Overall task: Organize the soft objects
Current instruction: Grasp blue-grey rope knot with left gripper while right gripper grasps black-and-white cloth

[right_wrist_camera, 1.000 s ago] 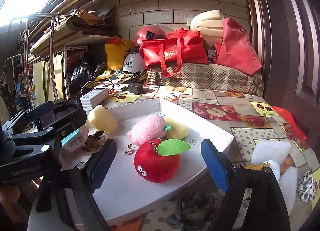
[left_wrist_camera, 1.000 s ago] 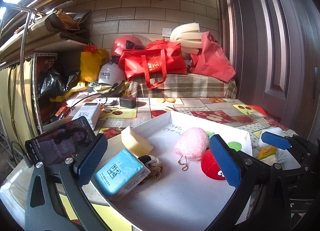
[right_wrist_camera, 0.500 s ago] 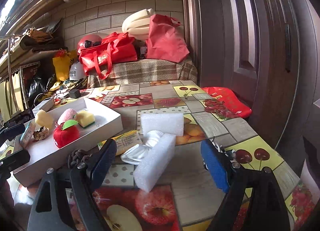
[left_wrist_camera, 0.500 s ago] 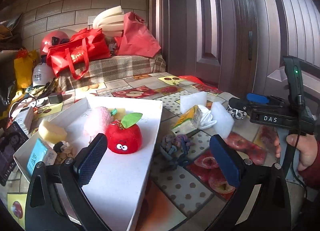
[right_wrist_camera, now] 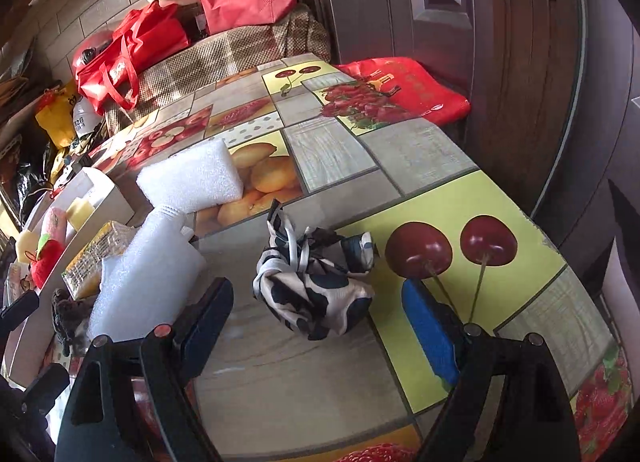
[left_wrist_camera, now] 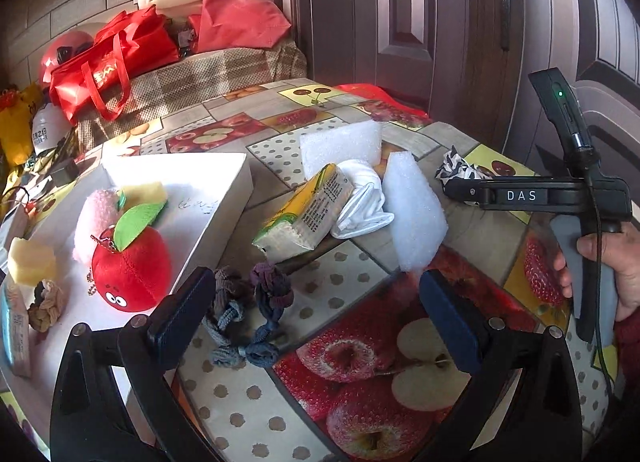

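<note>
Both fingers spread; cow-print cloth (right_wrist_camera: 312, 294) between right's; foam block (right_wrist_camera: 148, 282) crowds left.

"DAS" is showing in pale capitals on the black body of the right gripper (left_wrist_camera: 524, 195), to the right of the tissue pack (left_wrist_camera: 304, 214). The tissue pack is carrying fine printed lines on its side, too small to read. Faint handwriting is showing on the floor of the white tray (left_wrist_camera: 224, 178), left of the tissue pack, not legible. White lettering on the red tote bag (left_wrist_camera: 112, 58), far behind the tissue pack, is not readable. Dark characters on the white helmet (left_wrist_camera: 46, 128) beside it are blurred.
</note>
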Tool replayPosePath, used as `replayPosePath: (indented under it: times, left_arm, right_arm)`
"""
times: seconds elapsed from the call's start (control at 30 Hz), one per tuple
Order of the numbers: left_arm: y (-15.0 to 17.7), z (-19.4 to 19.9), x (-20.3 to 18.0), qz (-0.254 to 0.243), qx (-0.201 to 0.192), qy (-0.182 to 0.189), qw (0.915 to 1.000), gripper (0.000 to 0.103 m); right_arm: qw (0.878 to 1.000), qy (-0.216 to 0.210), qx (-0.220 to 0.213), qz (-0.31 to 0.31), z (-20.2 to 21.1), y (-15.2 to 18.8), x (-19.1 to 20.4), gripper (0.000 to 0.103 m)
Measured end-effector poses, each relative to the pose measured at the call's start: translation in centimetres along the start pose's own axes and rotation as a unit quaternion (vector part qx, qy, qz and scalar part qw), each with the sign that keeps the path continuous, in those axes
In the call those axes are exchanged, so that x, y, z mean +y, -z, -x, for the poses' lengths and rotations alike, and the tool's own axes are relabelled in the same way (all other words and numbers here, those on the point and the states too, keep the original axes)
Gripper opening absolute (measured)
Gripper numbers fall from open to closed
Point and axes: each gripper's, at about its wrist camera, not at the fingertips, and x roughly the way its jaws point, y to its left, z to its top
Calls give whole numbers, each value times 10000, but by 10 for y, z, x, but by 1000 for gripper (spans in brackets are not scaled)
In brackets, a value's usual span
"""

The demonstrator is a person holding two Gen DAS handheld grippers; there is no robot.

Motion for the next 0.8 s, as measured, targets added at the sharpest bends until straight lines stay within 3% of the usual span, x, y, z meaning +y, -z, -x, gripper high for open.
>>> replayPosePath:
  times: [0.13, 0.17, 0.27, 0.37, 0.47, 0.57, 0.6, 0.7, 0.73, 0.8]
  left_arm:
    - [1, -4, 10, 241, 115, 77, 9996, 103]
    - [0, -8, 14, 314, 210, 131, 9992, 103]
    - [1, -23, 17, 419, 628, 410, 9963, 102]
    - [3, -21, 0, 73, 650, 581, 9962, 102]
    - [16, -19, -17, -27, 1030, 1219, 9872, 102]
    - [24, 5, -24, -31, 818, 1727, 9816, 102]
    - [24, 15, -21, 16, 607, 1702, 9835, 102]
    - [18, 35, -4, 299, -109, 1045, 9940, 102]
    - [15, 33, 1, 309, -171, 805, 9961, 102]
    - [10, 19, 5, 325, 68, 749, 9966, 102]
  right_arm:
    - [9992, 140, -28, 377, -9, -10, 10, 83]
    - [9991, 88, 79, 396, -13, -11, 10, 65]
    - [9993, -114, -22, 366, -8, -9, 6, 57]
    - [9997, -215, -26, 147, -7, -10, -3, 57]
    - [9996, -274, -53, 31, -4, -10, -6, 57]
    - [9995, -294, -62, 7, -4, -11, -6, 57]
    - [9995, -296, -67, -3, -4, -12, -6, 57]
    - [9995, -320, -72, -39, -4, -13, -7, 57]
    - [9994, -329, -71, -46, -4, -13, -7, 57]
    - [9994, -338, -74, -51, -4, -13, -7, 57]
